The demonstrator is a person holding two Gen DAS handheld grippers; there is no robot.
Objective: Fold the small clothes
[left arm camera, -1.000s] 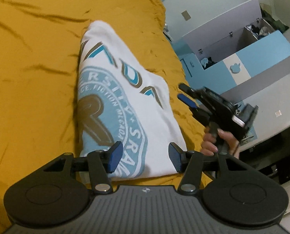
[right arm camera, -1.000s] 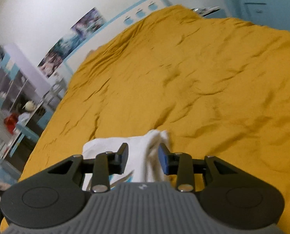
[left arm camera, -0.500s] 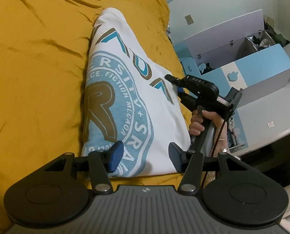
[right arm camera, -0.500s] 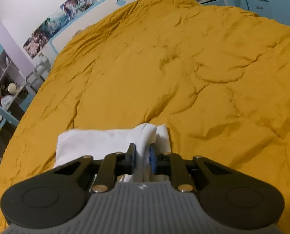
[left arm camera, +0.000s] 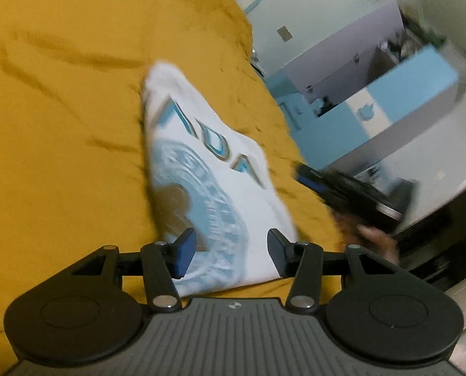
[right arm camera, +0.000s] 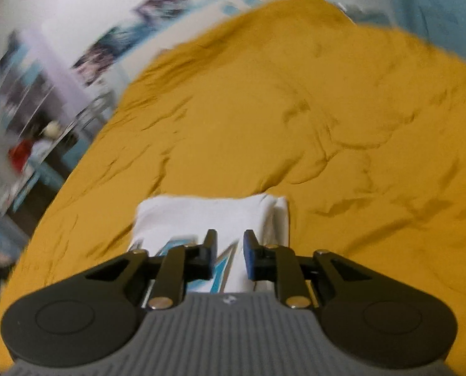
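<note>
In the left wrist view, the left gripper (left arm camera: pixel 230 252) hovers over the near end of a folded white T-shirt (left arm camera: pixel 208 169); its jaws stand well apart and are closing, with only air between the blue pads and the cloth lying below them, not pinched. The T-shirt lies on a mustard-yellow bedspread (left arm camera: pixel 60 125), folded into a long narrow shape that runs away from the camera, its blue and brown round print and block letters facing up. To the right, beyond the shirt's edge and near the side of the bed, the right gripper (left arm camera: pixel 302 172) shows as a blurred black body with a blue pad, held by a hand (left arm camera: pixel 367 235) below it. Behind it stands a blue and white cabinet (left arm camera: pixel 399 94) against the wall.

In the right wrist view, the right gripper (right arm camera: pixel 230 253) sits above the folded T-shirt (right arm camera: pixel 208 216); its jaws have a narrow gap and are opening, and nothing is gripped between them. The shirt's white folded end lies just ahead of the fingertips on the bedspread (right arm camera: pixel 295 125). Blurred posters (right arm camera: pixel 132 28) and shelves (right arm camera: pixel 29 109) fill the left background.
</note>
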